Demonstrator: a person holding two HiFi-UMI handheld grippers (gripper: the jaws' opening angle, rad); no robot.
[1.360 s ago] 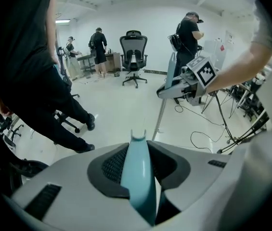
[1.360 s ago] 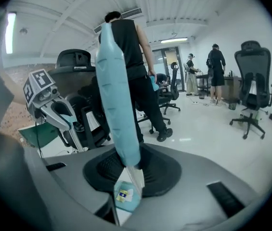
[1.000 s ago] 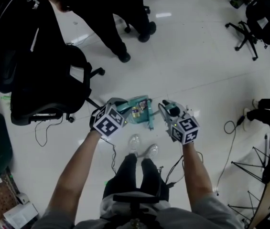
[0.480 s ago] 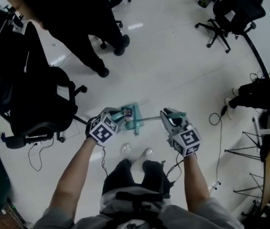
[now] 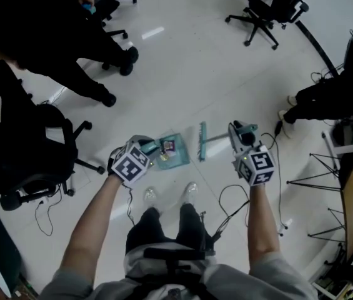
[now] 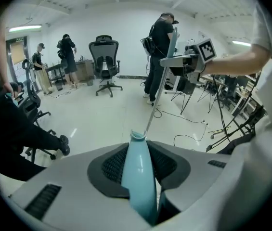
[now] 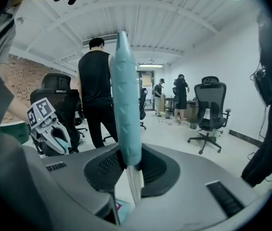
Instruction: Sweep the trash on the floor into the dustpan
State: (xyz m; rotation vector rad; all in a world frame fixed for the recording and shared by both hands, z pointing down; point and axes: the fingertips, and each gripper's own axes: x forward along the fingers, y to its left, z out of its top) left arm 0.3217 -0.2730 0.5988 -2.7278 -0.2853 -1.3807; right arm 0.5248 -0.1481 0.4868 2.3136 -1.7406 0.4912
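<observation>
My left gripper [image 5: 150, 149] is shut on the handle of the teal dustpan [image 5: 171, 155], which holds bits of trash. In the left gripper view that pale teal handle [image 6: 138, 177] runs between the pads. My right gripper [image 5: 241, 131] is shut on the broom's teal handle [image 7: 125, 100]; its jaws have just been closing on it. The broom head [image 5: 202, 141] hangs just right of the dustpan, apart from it. The left gripper view shows the right gripper [image 6: 189, 57] with the thin shaft [image 6: 152, 110] slanting down.
Black office chairs stand at the left [image 5: 32, 149] and far back [image 5: 267, 5]. A person in dark clothes [image 5: 70, 49] stands at the upper left. Cables [image 5: 226, 205] lie on the white floor by my shoes [image 5: 188, 192]. Tripod stands [image 5: 326, 180] crowd the right edge.
The broom head has come away from the dustpan and swung right with my right gripper, which rose. My left gripper shifted left with the dustpan. The hands stand wider apart.
</observation>
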